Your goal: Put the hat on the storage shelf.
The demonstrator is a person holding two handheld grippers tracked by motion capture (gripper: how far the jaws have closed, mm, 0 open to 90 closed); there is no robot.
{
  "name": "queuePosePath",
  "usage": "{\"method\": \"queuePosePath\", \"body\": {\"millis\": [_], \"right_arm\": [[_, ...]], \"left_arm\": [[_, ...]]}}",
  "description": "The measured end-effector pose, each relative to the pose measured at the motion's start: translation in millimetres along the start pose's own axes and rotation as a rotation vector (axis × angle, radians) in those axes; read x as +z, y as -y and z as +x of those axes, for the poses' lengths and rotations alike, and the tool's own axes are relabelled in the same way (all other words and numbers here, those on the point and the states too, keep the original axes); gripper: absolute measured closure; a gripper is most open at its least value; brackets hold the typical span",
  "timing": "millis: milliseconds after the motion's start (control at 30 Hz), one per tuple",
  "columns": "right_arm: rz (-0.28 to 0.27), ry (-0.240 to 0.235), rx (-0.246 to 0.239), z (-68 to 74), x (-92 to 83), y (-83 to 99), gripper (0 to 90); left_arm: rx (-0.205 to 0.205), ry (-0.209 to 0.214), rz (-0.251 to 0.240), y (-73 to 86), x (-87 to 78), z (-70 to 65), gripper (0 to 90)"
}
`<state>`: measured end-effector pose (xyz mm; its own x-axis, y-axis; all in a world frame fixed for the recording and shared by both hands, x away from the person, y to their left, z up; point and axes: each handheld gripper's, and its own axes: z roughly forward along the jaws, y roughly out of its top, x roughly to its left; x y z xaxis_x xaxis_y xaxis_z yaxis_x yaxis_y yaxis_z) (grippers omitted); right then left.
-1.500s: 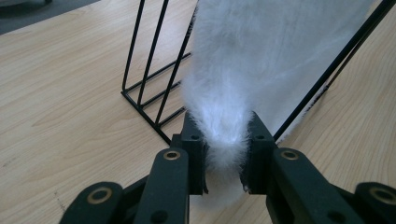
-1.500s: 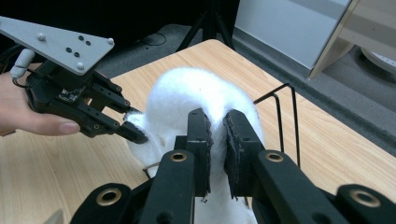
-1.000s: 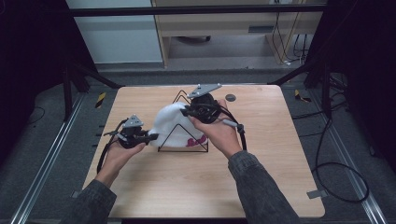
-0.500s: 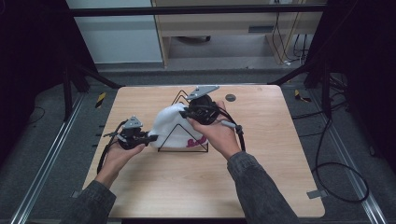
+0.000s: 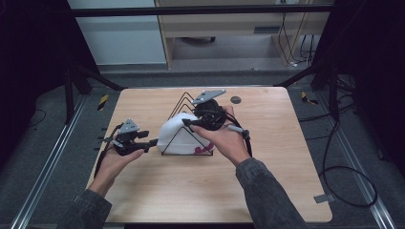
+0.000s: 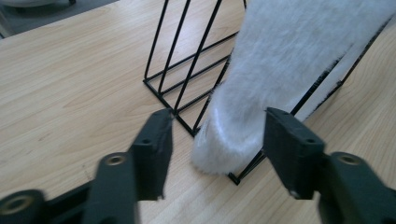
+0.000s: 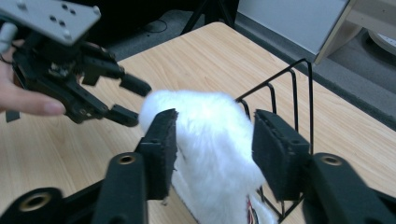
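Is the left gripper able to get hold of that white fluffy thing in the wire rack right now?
Probably yes. The left gripper is open, with the white fluffy thing's lower end poking out of the wire rack between its jaws.

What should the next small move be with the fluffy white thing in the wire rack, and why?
Probably close the left gripper on the lower end of the fluffy white item. Its jaws are open with that end sitting between them, sticking out of the black wire rack. The right gripper is also open, straddling the top of the item, so nothing appears to be gripping it yet.
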<state>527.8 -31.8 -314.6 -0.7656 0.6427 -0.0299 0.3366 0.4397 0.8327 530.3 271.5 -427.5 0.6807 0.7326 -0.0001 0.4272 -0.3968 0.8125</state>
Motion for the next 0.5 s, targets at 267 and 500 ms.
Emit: {"method": "queuePosePath", "body": {"millis": [267,500], "right_arm": [[-0.016,0.022,-0.004,3.8,-15.7,7.9,31.1],[-0.001,0.075,0.027,3.2,-24.1,19.5,15.0]], "left_arm": [[-0.050,0.025,-0.012,7.9,-12.8,-1.8,9.2],[-0.065,-0.011,-0.014,19.2,-24.5,-6.9,4.1]]}}
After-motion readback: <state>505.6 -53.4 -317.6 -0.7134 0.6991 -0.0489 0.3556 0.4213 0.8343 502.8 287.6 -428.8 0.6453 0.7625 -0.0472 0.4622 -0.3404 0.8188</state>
